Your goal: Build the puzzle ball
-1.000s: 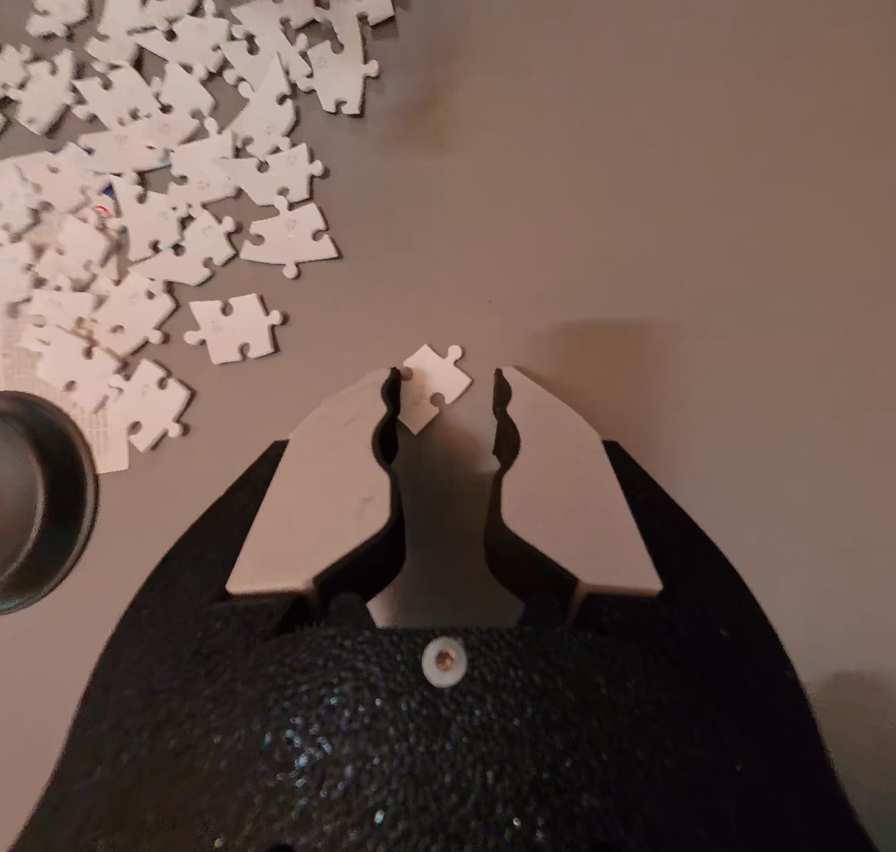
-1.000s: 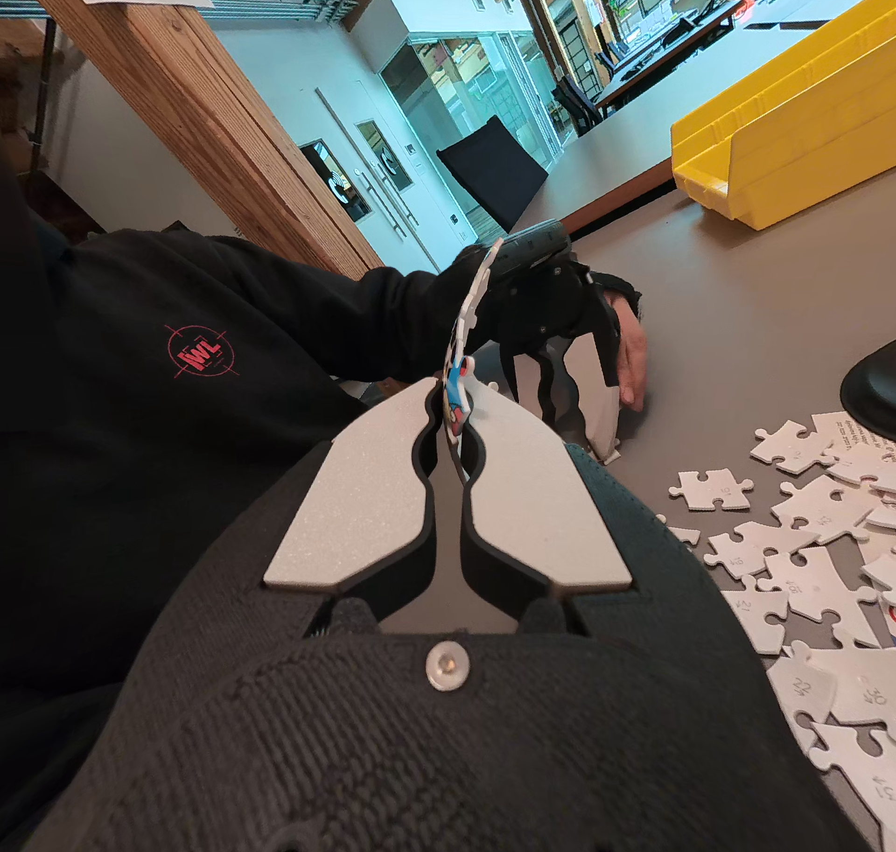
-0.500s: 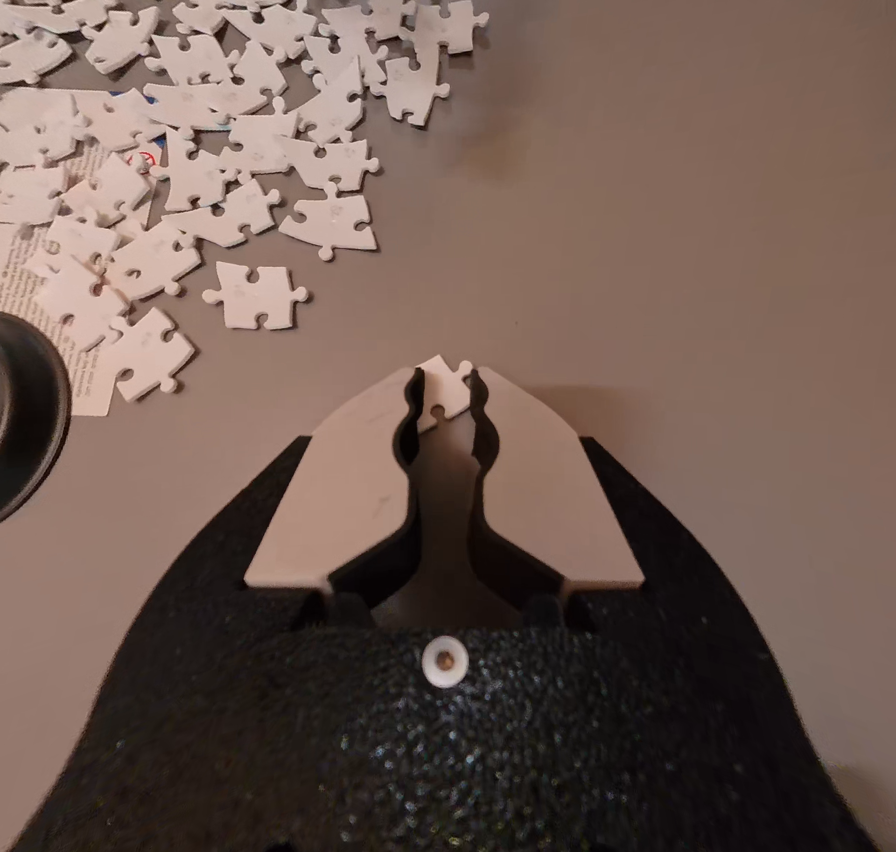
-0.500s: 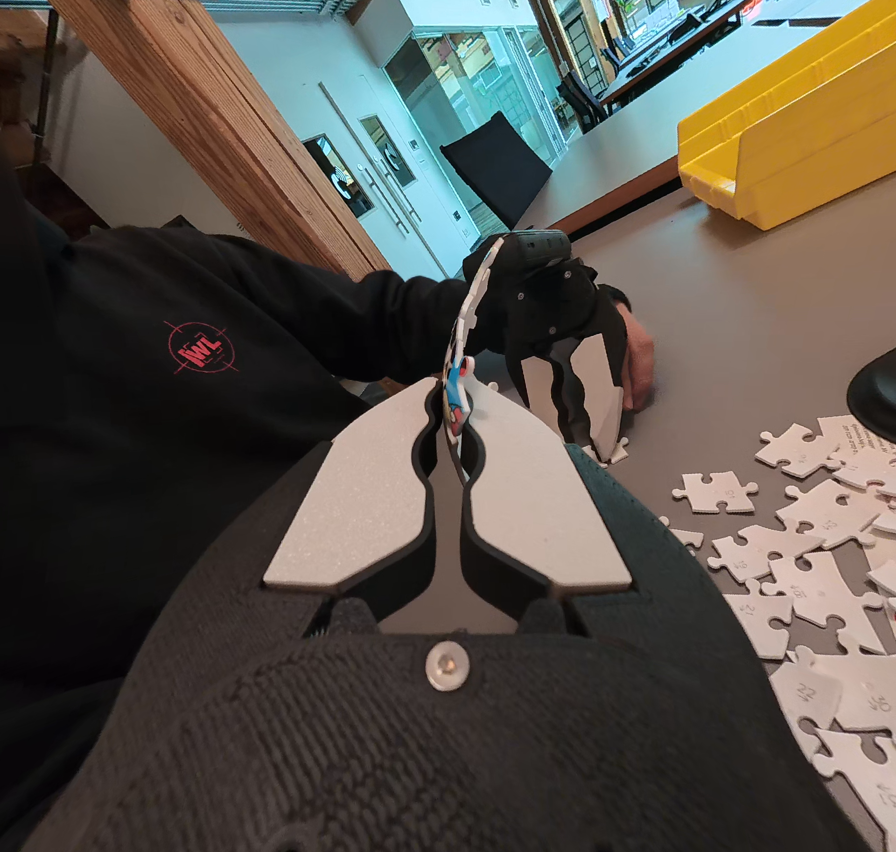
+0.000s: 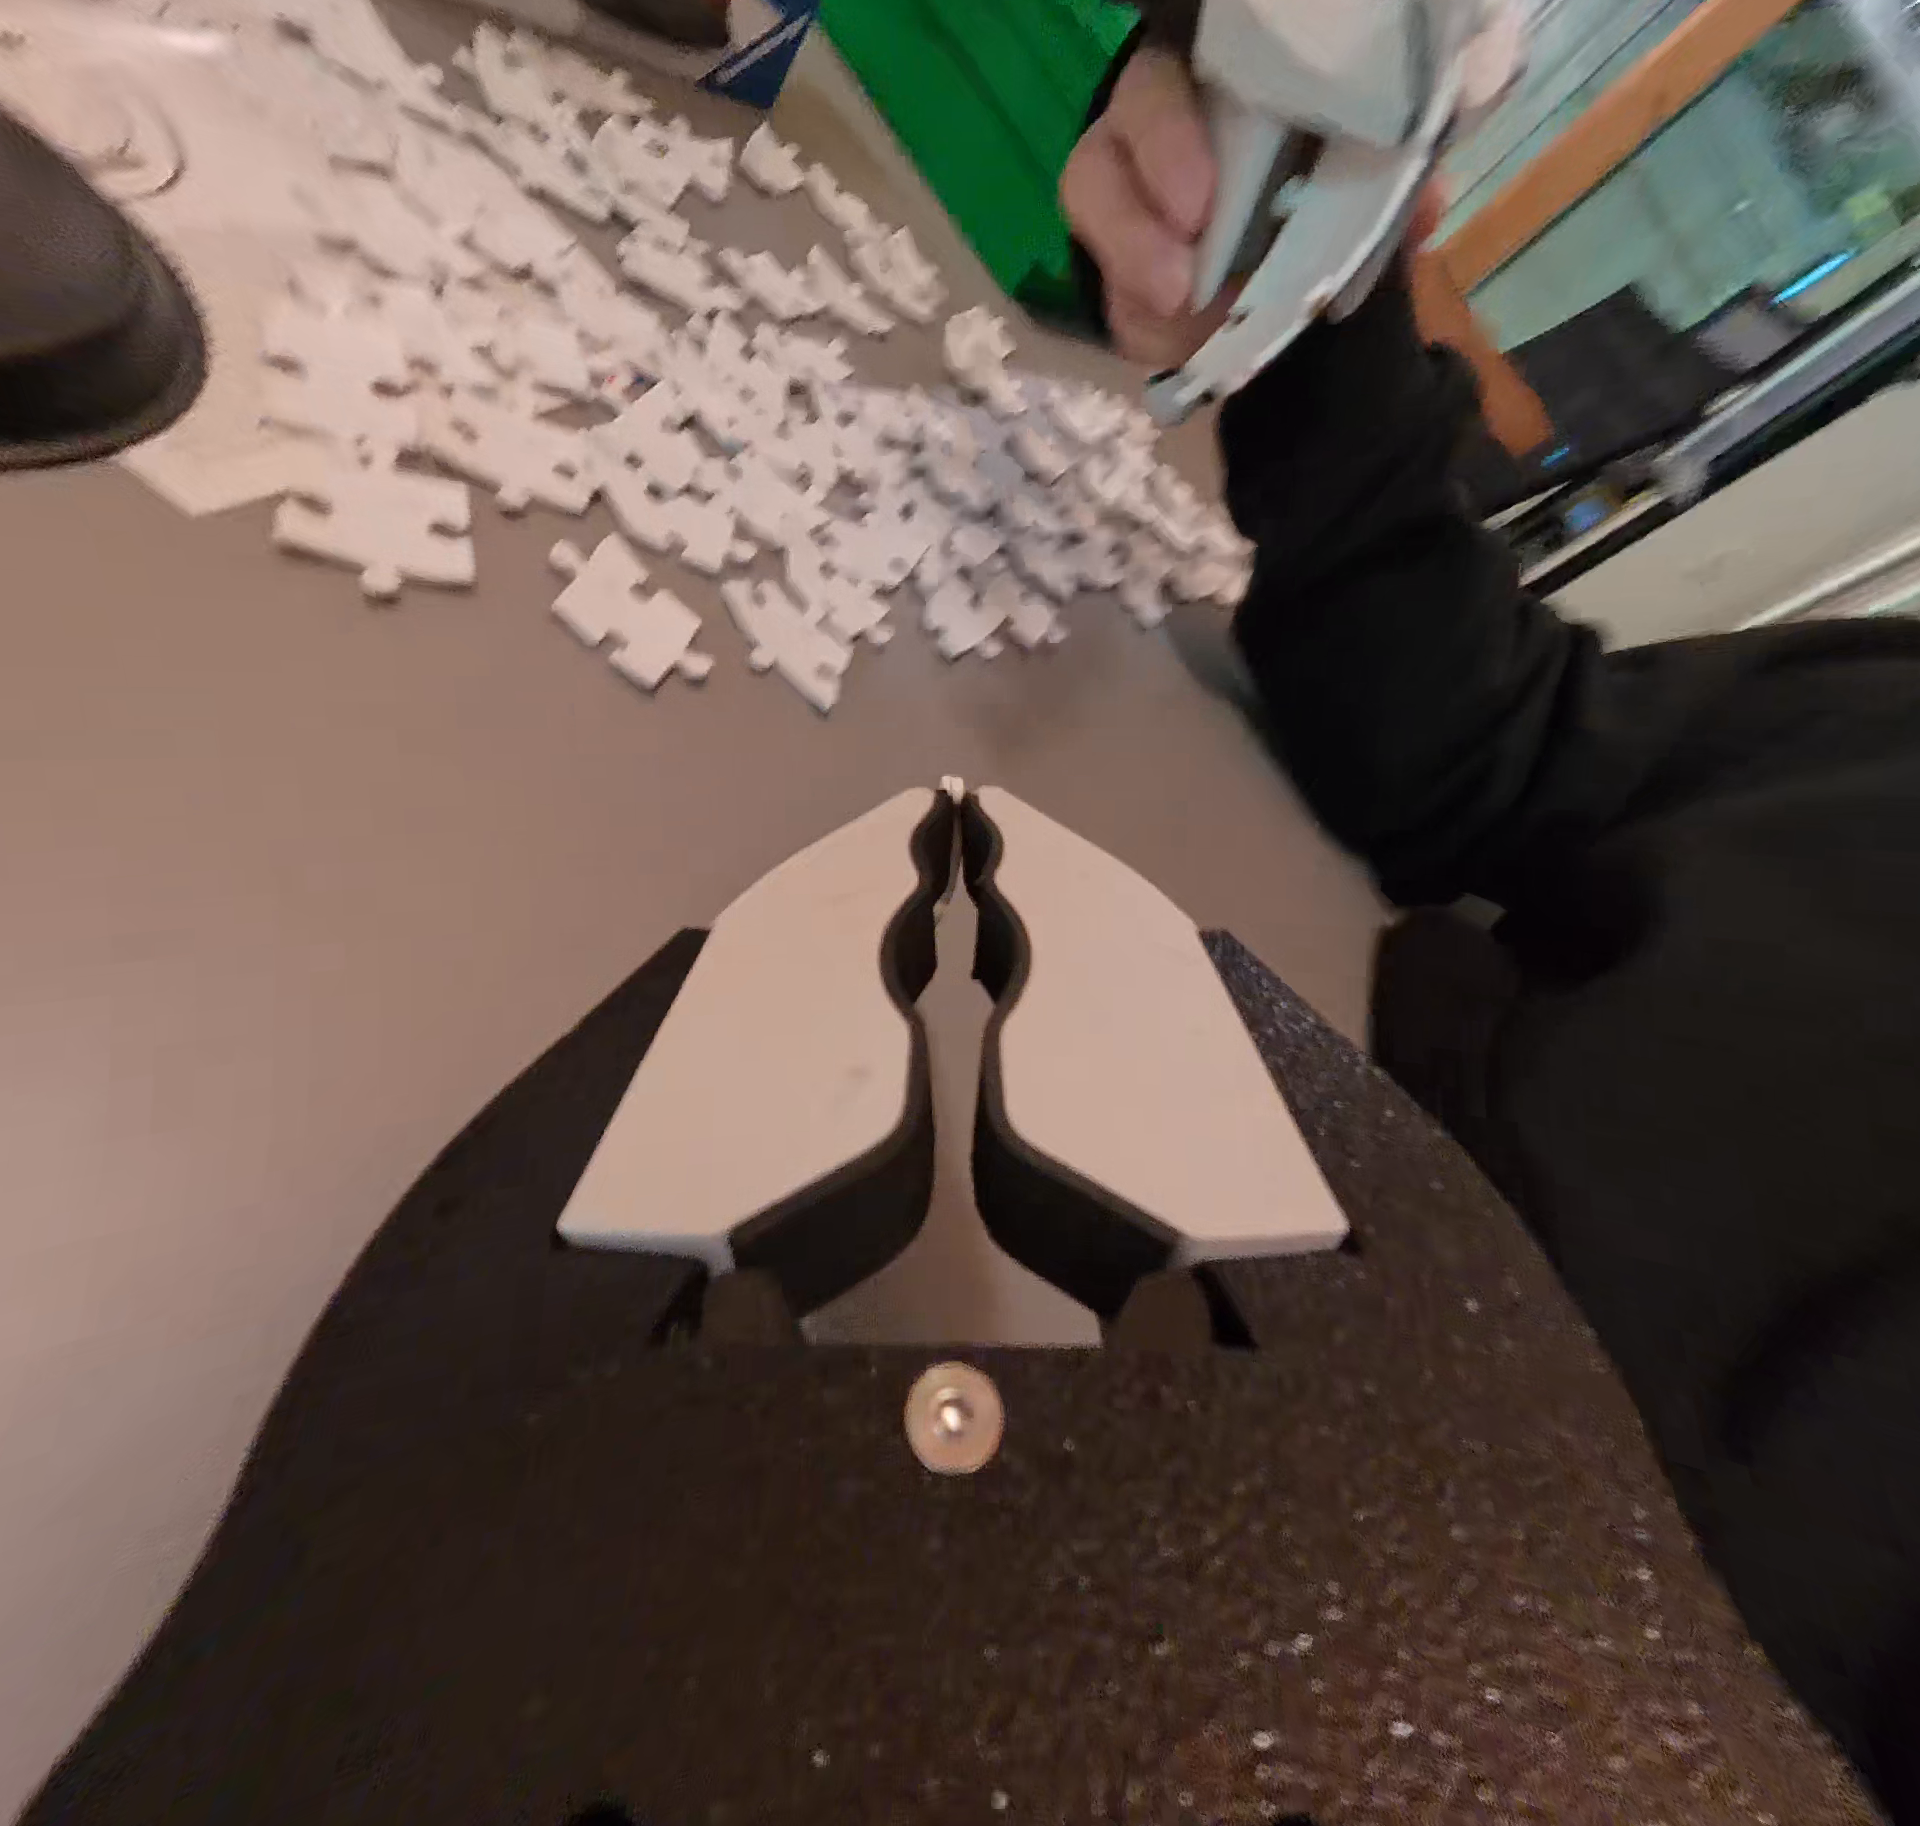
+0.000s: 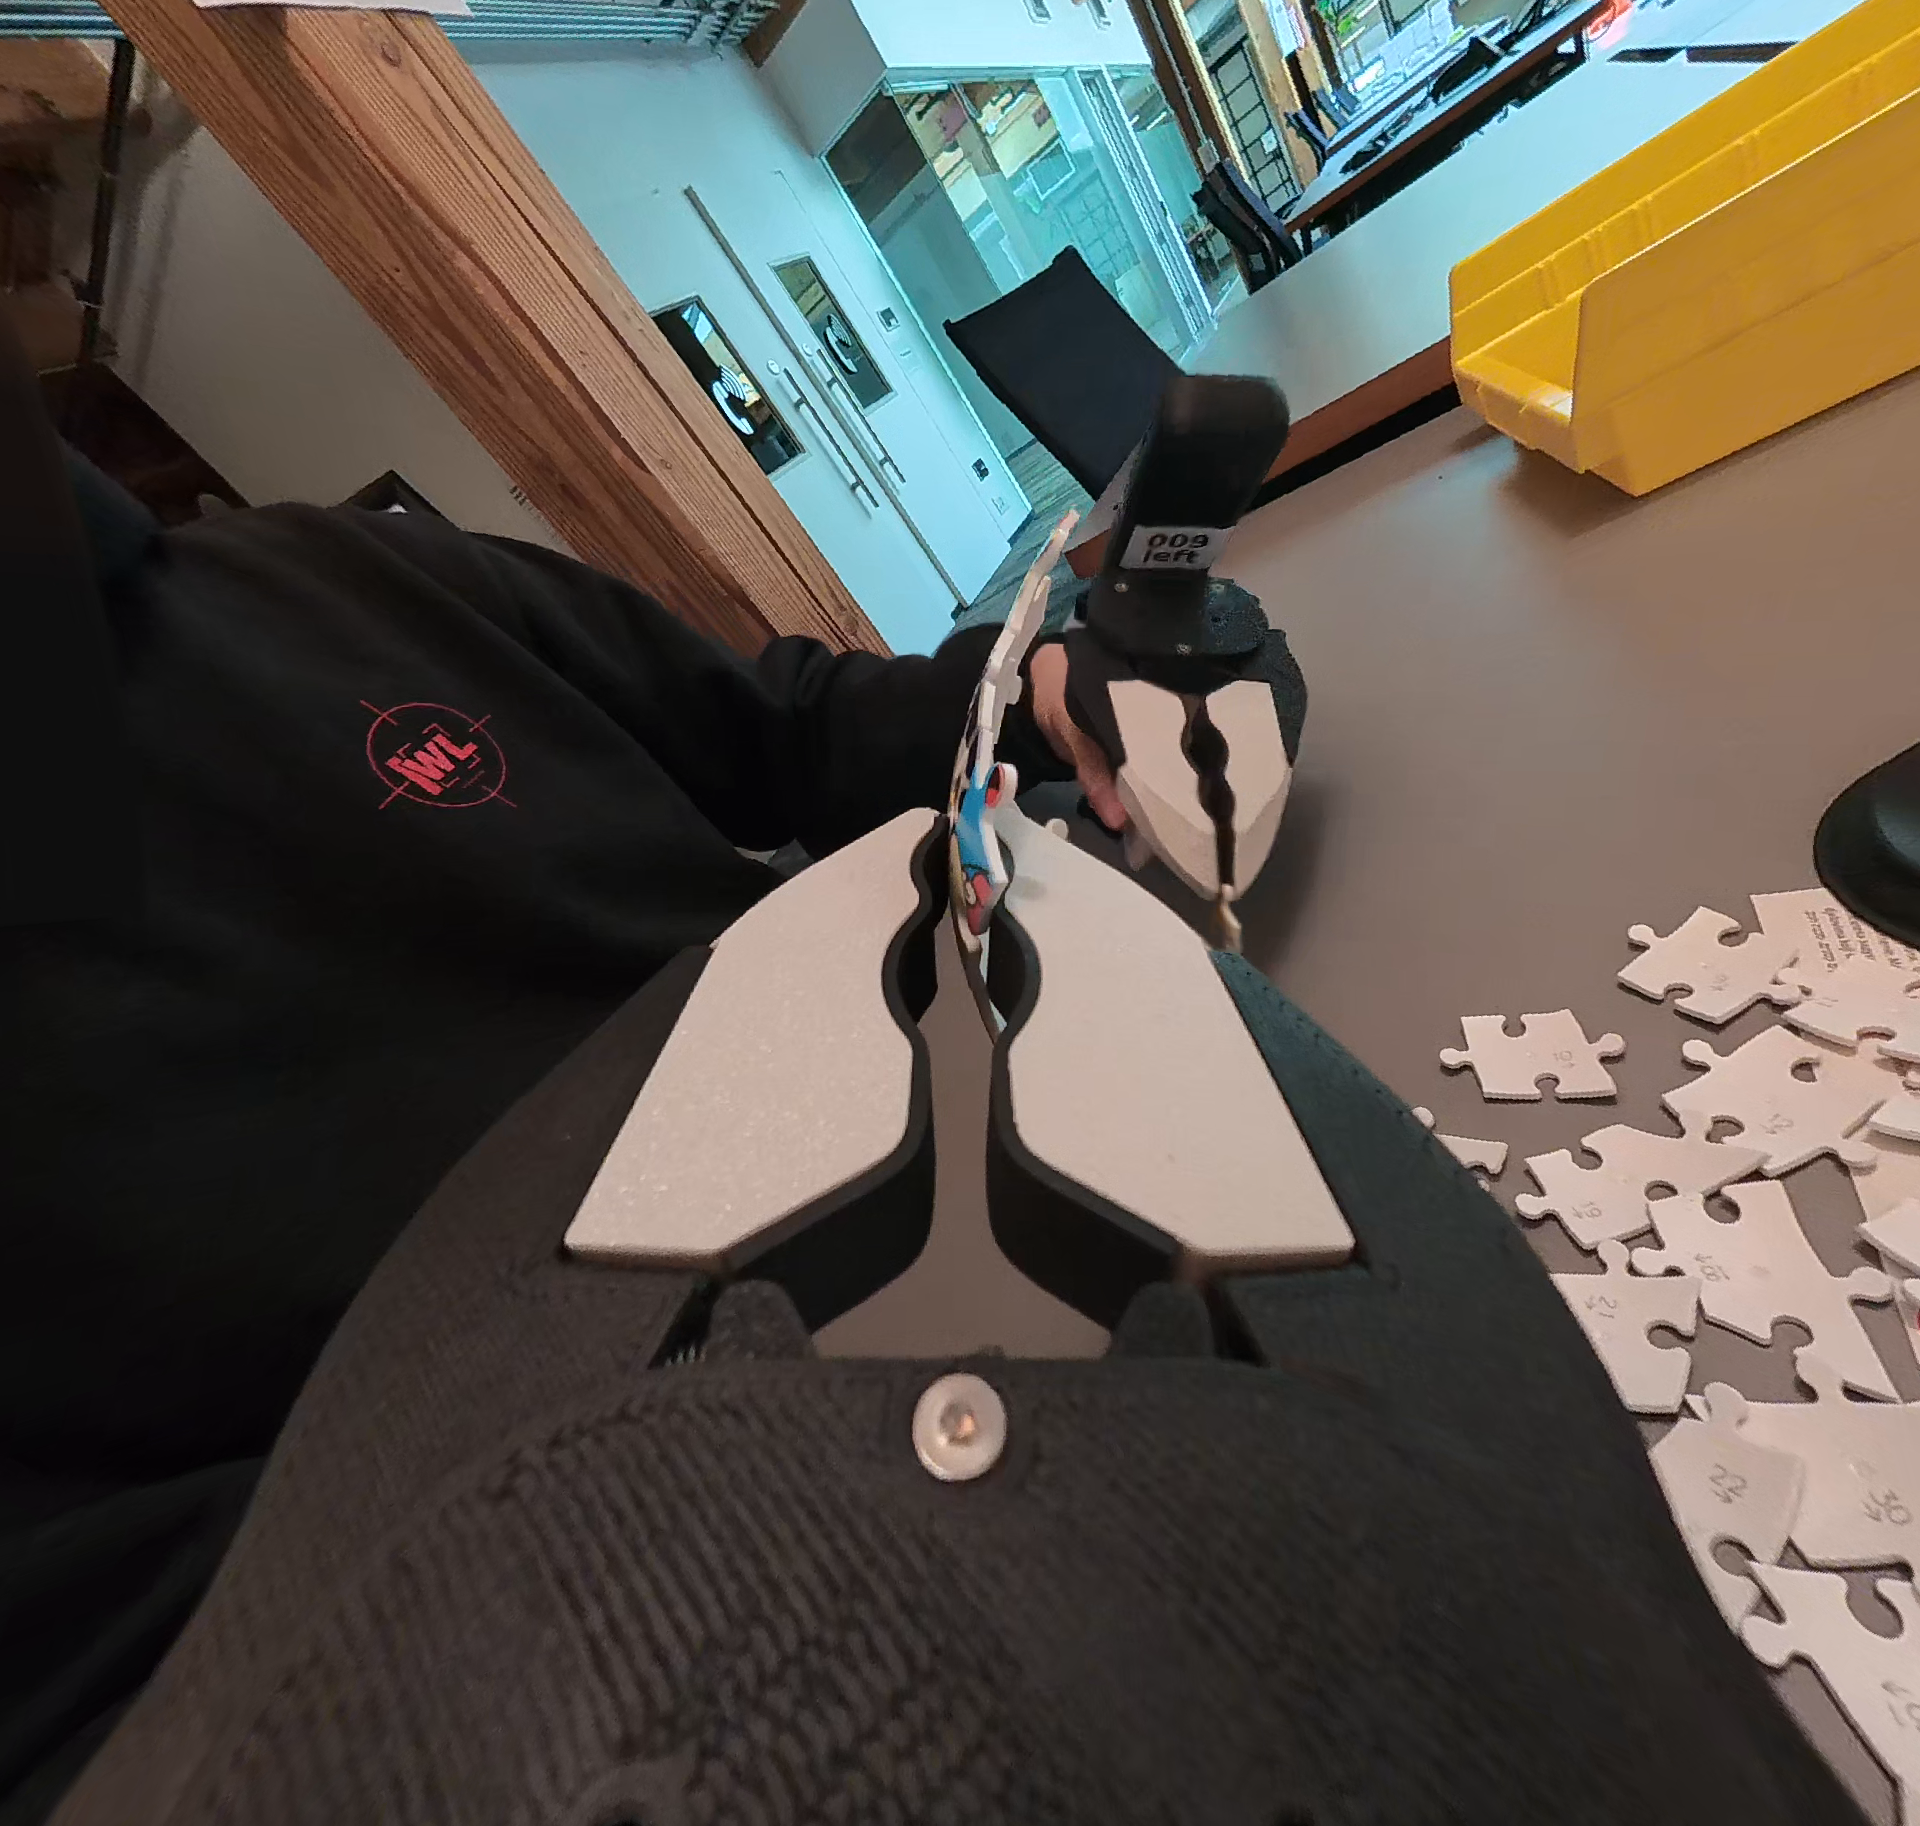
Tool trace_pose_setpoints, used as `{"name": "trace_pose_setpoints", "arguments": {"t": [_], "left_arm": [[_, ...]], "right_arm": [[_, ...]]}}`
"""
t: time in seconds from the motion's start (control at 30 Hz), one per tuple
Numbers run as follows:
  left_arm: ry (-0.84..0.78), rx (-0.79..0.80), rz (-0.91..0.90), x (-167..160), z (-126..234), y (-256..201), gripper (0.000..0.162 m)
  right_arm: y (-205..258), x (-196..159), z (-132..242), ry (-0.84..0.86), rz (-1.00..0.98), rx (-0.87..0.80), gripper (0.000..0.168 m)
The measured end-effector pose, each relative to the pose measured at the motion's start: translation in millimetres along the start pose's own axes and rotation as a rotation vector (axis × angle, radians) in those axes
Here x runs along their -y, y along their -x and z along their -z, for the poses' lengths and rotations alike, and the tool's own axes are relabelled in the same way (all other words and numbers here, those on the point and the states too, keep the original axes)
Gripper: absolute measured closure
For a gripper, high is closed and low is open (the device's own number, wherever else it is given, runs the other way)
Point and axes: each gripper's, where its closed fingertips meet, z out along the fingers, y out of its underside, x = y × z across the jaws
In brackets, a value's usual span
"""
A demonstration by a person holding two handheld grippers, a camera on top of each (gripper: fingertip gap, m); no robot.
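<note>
White backs shown by scattered puzzle pieces (image 6: 1538, 1054), grey-brown table (image 5: 260, 841), blue, red and white print seen on held curved section (image 6: 982, 841), yellow bin (image 6: 1683, 322), green box (image 5: 956, 62), black sleeve (image 6: 675, 685), pale grey gripper fingers (image 6: 769, 1059)

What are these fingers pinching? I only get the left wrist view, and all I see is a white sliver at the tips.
Observer: The right wrist view shows the left gripper shut on one small white puzzle piece, which pokes out below its tips.
Operator: And the other gripper? It is a blur in my top corner.
Observer: The right gripper is shut on a curved strip of joined pieces, colour-printed on one side.
</note>
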Motion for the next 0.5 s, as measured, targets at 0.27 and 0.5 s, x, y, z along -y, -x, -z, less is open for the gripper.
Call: {"name": "trace_pose_setpoints", "arguments": {"t": [0.27, 0.5], "left_arm": [[0.079, 0.188, -0.3, -14.9, 9.2, 11.4, 0.161], [0.048, 0.189, -0.192, -11.7, 13.3, 17.7, 0.161]], "right_arm": [[1.1, -0.2, -1.8, 0.005, 0.004, 0.003, 0.164], [0.0, -1.8, -5.6, 0.016, 0.003, 0.005, 0.164]]}}
